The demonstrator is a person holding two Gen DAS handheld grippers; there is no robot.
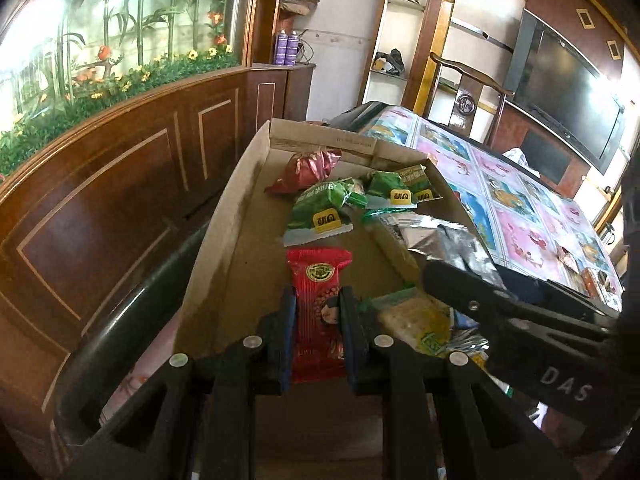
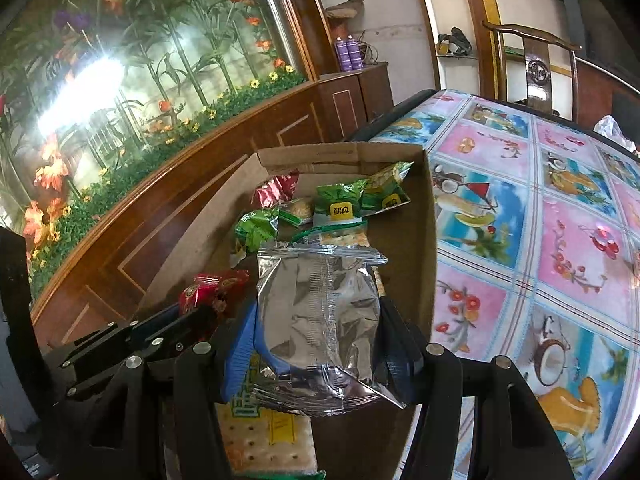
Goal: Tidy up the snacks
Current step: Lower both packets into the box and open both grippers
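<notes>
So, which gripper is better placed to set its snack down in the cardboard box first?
Probably left: the left gripper holds its red packet low over bare floor of the cardboard box.

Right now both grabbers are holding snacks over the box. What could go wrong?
1. The right gripper pinches the silver packet only near its lower part, so the crinkly foil might slip out.
2. The left gripper, shut on the red packet, sits close beside the right one, so they could bump.
3. The cracker packet below could get squashed.

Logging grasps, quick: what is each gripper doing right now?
Left gripper: shut on the red snack packet.
Right gripper: shut on the silver foil packet.
</notes>
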